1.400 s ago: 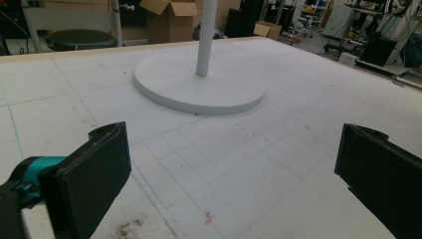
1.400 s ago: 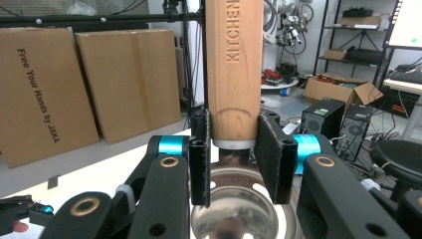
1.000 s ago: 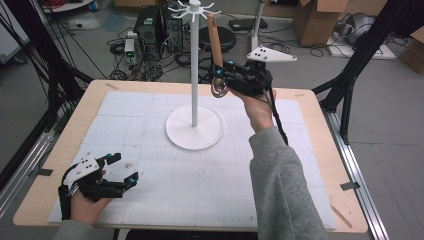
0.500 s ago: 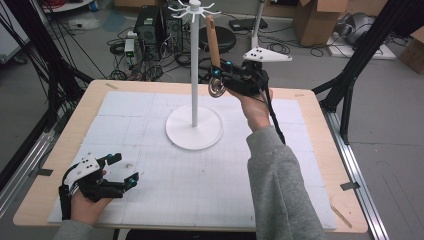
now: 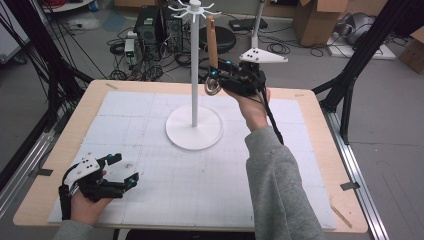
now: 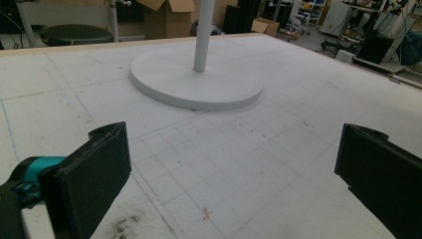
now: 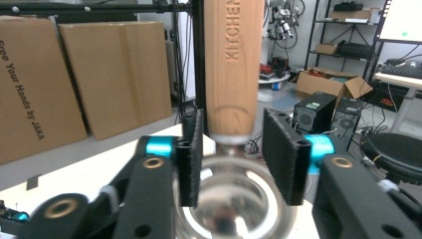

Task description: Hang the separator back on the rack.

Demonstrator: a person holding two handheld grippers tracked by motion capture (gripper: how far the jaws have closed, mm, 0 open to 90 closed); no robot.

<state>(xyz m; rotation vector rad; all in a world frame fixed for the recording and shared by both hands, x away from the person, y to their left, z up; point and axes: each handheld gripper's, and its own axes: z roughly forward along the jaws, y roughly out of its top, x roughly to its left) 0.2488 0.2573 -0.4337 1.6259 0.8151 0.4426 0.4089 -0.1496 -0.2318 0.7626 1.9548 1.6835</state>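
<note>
Our right gripper (image 7: 233, 154) has just been opening its jaws around the wooden-handled metal scoop (image 7: 233, 64), which hangs from the tall white hook stand (image 5: 194, 75), top middle. Next we back away slowly. Our left gripper (image 5: 122, 170) rests wide open, lower left.

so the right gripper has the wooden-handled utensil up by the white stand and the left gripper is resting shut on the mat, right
One thing is off: the left gripper is open, not shut. The left gripper view shows its two jaws standing far apart with bare mat between them. The rest holds: the right gripper is at the wooden-handled utensil beside the white stand.
</note>
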